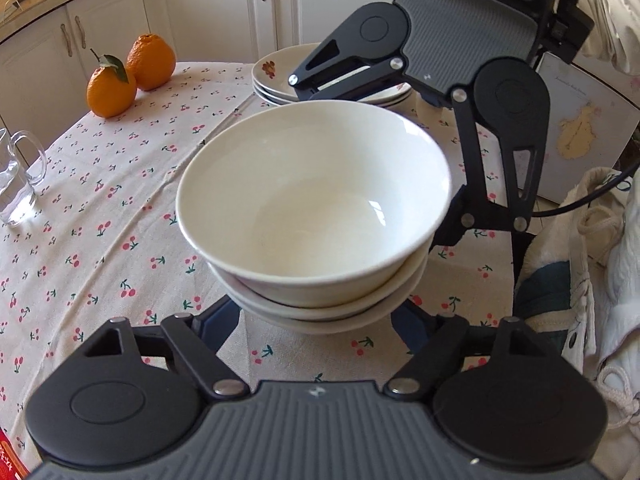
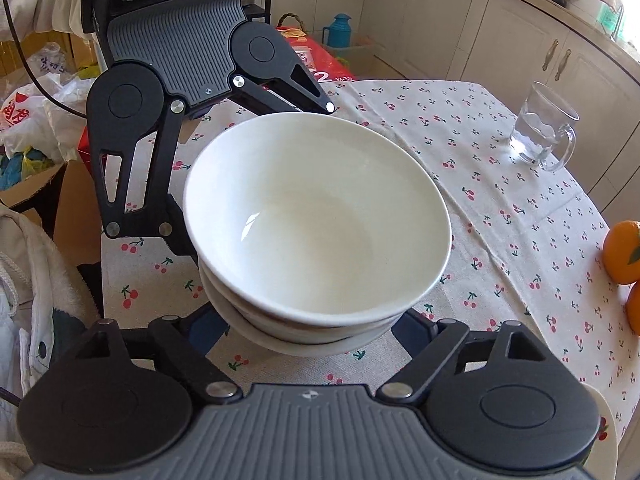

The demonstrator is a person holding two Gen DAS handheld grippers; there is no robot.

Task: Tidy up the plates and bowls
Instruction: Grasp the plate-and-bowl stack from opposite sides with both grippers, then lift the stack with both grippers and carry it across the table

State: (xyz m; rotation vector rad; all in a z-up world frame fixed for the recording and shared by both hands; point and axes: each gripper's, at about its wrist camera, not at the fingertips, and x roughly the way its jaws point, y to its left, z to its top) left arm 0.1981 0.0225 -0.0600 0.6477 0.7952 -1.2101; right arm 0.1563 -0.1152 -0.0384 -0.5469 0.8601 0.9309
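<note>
White bowl stack being flanked by both grippers, centre frame.
Left gripper and right gripper are spreading wide, gripping nothing; closing evenly on the lowest rim seems safest.

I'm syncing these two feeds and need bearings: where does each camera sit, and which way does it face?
Left wrist: on the left claw, facing the bowl stack, plate stack and oranges beyond; right claw opposite.
Right wrist: on the right claw, facing the bowl stack, glass mug beyond; left claw opposite.
Shared: bowls, mug, oranges, cherry tablecloth.
</note>
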